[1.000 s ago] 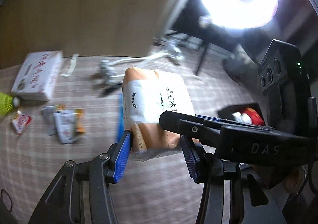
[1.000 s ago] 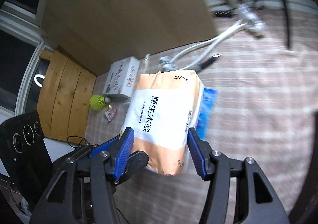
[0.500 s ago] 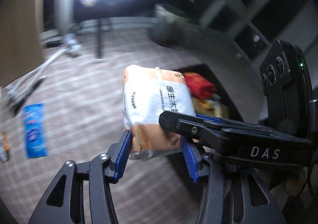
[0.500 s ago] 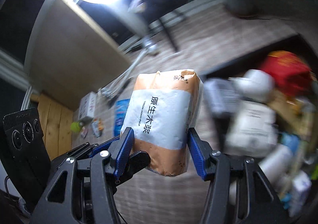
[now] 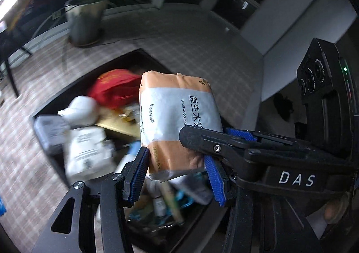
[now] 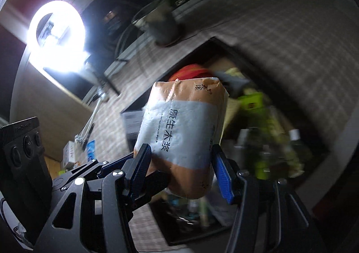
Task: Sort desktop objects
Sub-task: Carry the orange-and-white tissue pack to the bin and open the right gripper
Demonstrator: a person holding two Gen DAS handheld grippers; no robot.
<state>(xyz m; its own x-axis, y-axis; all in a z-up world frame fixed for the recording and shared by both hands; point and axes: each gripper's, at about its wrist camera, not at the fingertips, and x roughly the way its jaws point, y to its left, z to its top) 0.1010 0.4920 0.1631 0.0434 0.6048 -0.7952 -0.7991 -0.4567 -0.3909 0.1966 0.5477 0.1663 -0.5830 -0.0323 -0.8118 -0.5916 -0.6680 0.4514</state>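
An orange and white tissue pack (image 5: 177, 123) (image 6: 184, 131) hangs upright in the air, gripped from two sides at its lower end. My left gripper (image 5: 177, 176) is shut on it with its blue pads at the pack's bottom corners. My right gripper (image 6: 182, 174) is shut on the same pack; in the left wrist view one of its black fingers (image 5: 202, 138) crosses the pack's right side. Directly below and behind the pack lies a black bin (image 5: 89, 73) (image 6: 224, 44) full of things: a red bag (image 5: 112, 89), a white bottle (image 5: 85, 140), a grey box (image 5: 49, 131), green packets (image 6: 253, 105).
A checked cloth (image 5: 190, 40) covers the table around the bin. A potted plant (image 5: 83, 22) (image 6: 166, 26) stands beyond the bin. A ring light (image 6: 56, 35) glares at upper left. Far left on the table lie a white box (image 6: 70, 152) and a blue packet (image 6: 90, 149).
Both grippers have carried the tissue pack sideways together, away from the scattered small items and the white box, to a spot over the black bin. Their hold on the pack looks unchanged.
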